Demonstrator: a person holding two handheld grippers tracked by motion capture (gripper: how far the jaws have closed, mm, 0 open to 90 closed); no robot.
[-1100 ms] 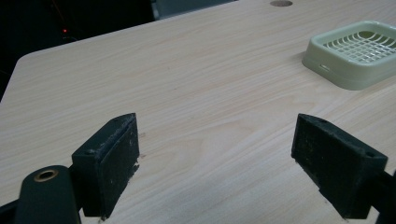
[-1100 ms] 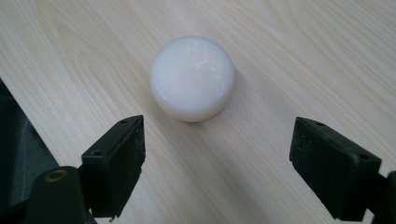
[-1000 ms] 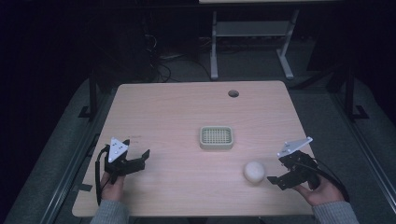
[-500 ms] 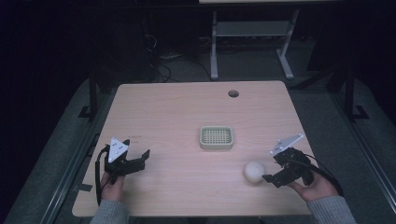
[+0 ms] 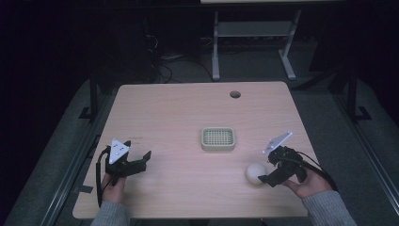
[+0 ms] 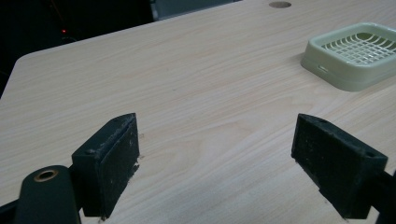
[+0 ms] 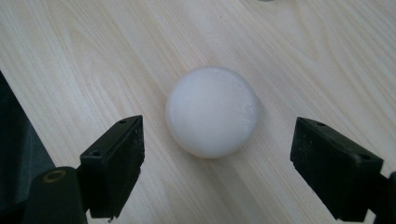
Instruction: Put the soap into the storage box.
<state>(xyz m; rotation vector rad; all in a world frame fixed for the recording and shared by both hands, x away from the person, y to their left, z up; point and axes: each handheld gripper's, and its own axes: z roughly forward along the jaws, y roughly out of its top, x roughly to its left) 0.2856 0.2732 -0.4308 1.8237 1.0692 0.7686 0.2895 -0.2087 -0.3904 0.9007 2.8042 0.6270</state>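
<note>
A pale green basket [image 5: 218,139] sat near the middle of the wooden table [image 5: 188,108]. A white ball [image 5: 255,173] lay on the table, right of the basket and nearer the person. The right gripper [image 5: 264,175] was just beside the ball, its 2 jaws spread wide with the ball [image 7: 212,111] in the gap ahead of them, touching neither. The left gripper [image 5: 143,159] was well to the left of the basket and nearer the person, jaws spread over bare wood.

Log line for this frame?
right gripper: open, at white ball | left gripper: open, nothing between jaws | basket: mid-table, empty
</note>
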